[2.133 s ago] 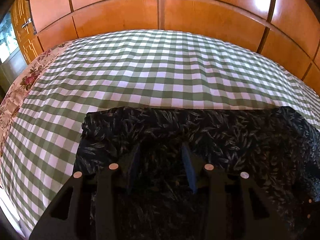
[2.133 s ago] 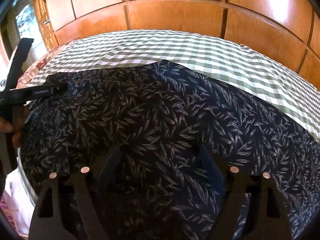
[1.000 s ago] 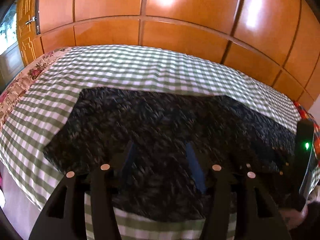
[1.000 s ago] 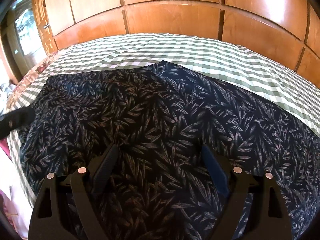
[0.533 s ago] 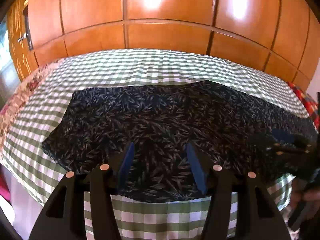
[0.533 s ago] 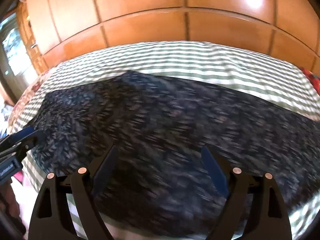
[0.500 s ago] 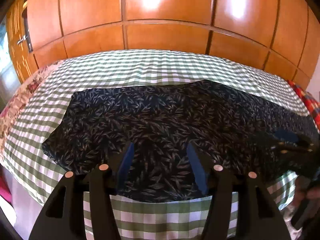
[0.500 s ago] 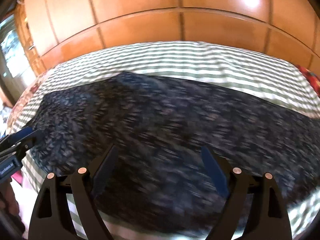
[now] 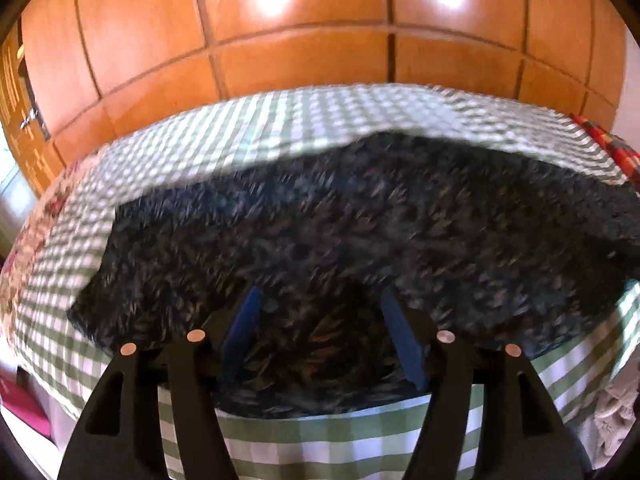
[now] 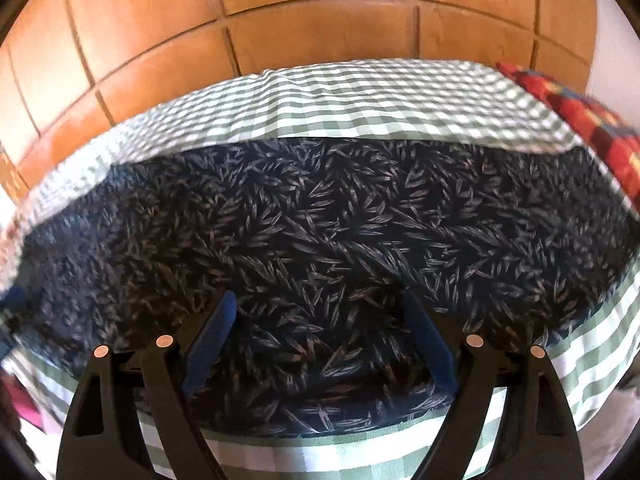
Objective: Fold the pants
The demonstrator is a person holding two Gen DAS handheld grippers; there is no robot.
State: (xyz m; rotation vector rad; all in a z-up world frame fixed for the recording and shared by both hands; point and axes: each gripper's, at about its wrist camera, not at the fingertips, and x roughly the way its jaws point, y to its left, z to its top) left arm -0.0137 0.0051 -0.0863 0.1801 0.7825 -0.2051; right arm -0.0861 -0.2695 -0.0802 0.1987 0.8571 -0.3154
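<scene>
Dark navy pants with a pale leaf print [image 9: 360,232] lie spread flat across a green-and-white checked bed [image 9: 280,128]. They also fill the middle of the right wrist view [image 10: 340,232]. My left gripper [image 9: 320,320] is open and empty, its blue-padded fingers hovering over the near edge of the pants. My right gripper [image 10: 320,328] is open and empty too, wider apart, above the near edge of the pants. Neither gripper touches the cloth as far as I can see.
Orange wooden wardrobe panels [image 9: 320,40] stand behind the bed. A red patterned pillow or blanket [image 10: 580,120] lies at the bed's right end. A floral sheet [image 9: 28,248] shows at the left edge. The bed's near edge [image 10: 320,448] runs under both grippers.
Both grippers have pulled back and swung right along the bed, so the whole pants now show. The left view has turned blurred. Both grippers stay open.
</scene>
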